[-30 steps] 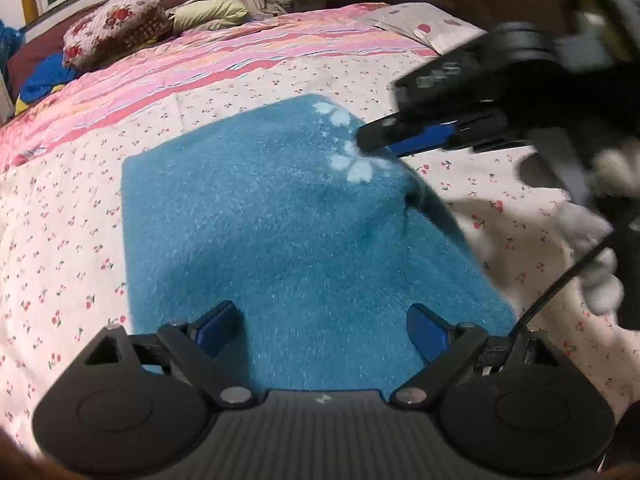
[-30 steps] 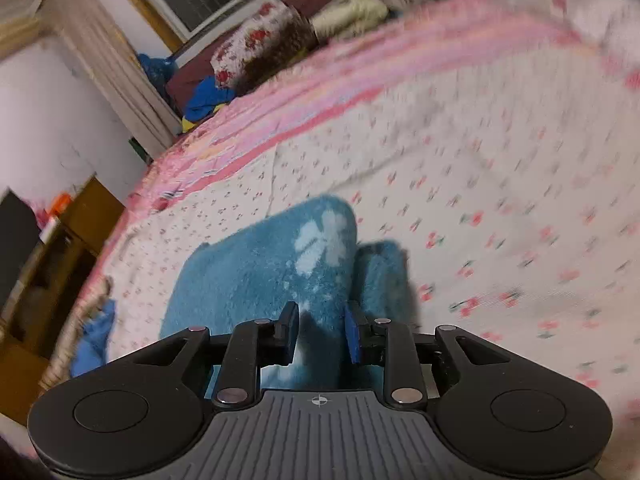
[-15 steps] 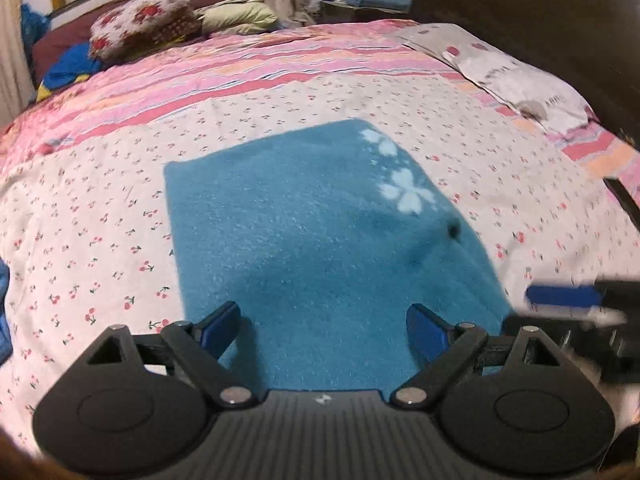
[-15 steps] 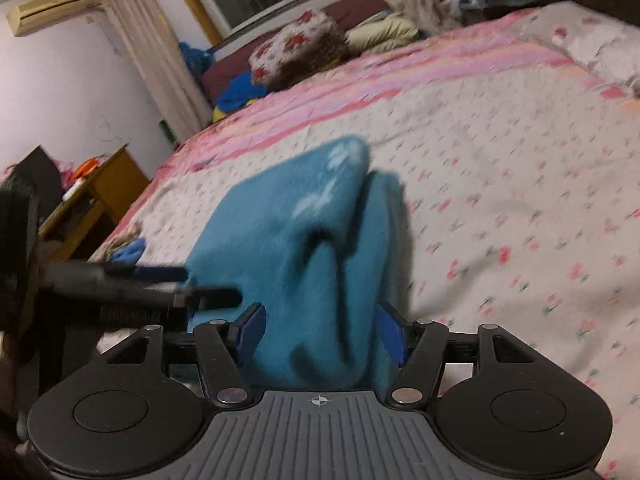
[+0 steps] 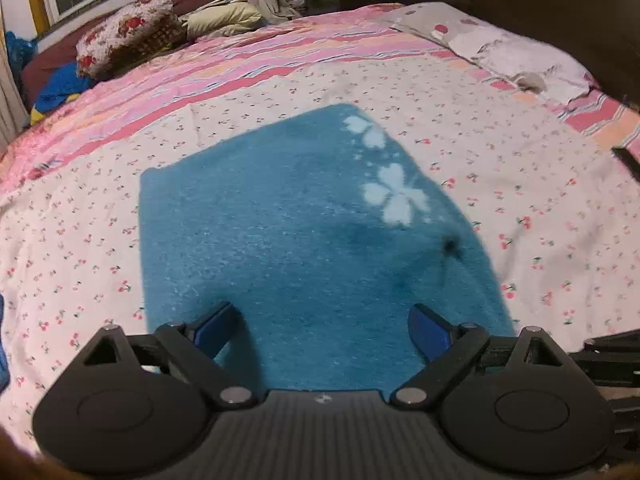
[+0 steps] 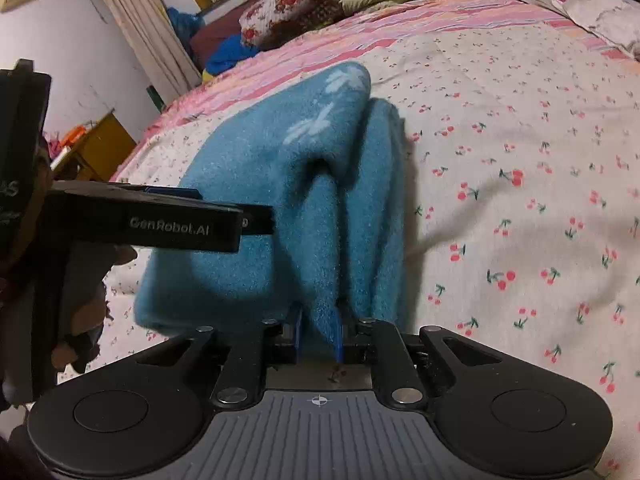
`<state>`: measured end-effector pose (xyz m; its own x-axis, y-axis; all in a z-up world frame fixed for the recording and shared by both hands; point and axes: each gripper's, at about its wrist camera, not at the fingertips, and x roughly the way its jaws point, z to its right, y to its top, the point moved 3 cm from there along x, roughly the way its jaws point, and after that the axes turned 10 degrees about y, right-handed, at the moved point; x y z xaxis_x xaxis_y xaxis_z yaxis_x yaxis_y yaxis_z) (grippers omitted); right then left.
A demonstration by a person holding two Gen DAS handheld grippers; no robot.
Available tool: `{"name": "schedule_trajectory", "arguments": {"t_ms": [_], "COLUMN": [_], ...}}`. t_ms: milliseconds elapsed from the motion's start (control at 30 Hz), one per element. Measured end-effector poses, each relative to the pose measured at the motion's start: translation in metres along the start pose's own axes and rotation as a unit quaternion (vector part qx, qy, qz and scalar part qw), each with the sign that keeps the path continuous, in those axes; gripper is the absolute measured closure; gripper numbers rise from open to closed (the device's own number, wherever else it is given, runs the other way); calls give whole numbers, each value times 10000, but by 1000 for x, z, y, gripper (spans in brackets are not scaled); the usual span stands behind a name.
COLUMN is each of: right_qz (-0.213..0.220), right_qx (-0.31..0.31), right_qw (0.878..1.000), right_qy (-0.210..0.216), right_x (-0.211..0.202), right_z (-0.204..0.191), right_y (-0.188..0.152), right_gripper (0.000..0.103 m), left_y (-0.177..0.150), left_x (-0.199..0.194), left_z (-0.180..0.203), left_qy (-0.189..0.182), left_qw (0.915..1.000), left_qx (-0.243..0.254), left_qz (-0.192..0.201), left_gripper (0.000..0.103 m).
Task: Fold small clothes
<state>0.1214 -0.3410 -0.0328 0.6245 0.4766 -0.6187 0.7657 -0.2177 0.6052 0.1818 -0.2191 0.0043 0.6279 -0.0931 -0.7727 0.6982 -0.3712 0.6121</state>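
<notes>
Garment: a small teal-blue fleece garment with pale flower prints (image 5: 304, 232) lies on the bed, mostly flat in the left wrist view, its near right edge raised in a fold (image 6: 320, 240).
Bed: a white bedsheet with small red cherries (image 5: 80, 240) carries it; a pink striped cover (image 5: 240, 64) lies farther back.
Left claw (image 5: 320, 324): wide apart, blue pads (image 5: 216, 324) on either side of the garment's near edge, hovering just above the fleece and not pinching it.
Right claw (image 6: 318, 336): narrowed onto a thin pinch of the raised fold, the fleece squeezed between its blue pads (image 6: 338, 332).
Between claws: the left claw's black finger (image 6: 160, 220) reaches across beside the lifted fold.
Far end: a floral pillow (image 5: 124, 28) well apart from the garment.
</notes>
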Motion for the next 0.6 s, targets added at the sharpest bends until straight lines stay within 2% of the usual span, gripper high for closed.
{"name": "schedule_trajectory", "arguments": {"t_ms": [133, 233, 300, 400, 500, 600], "right_qz": [91, 234, 193, 29, -165, -303], "right_qx": [-126, -191, -267, -369, -441, -440], "right_qw": [9999, 9995, 9993, 9988, 9973, 9962], "right_qy": [58, -20, -179, -333, -560, -681], "right_x": [-12, -20, -17, -7, 6, 18], "right_z": [-7, -10, -12, -16, -20, -23], "right_y": [10, 15, 19, 23, 27, 33], "right_gripper": [81, 77, 70, 63, 57, 49], "left_y": [1, 1, -1, -7, -19, -27], "left_x": [-11, -16, -17, -17, -10, -2], "left_z": [-15, -25, -29, -36, -43, -48], "left_qy": [-147, -103, -12, 184, 389, 382], "left_qw": [9995, 9988, 9986, 9980, 9953, 9928], "left_qx": [-295, -473, -519, -564, -671, -849], "left_qz": [16, 32, -21, -224, -587, -759], "left_gripper": [7, 7, 7, 7, 7, 4]}}
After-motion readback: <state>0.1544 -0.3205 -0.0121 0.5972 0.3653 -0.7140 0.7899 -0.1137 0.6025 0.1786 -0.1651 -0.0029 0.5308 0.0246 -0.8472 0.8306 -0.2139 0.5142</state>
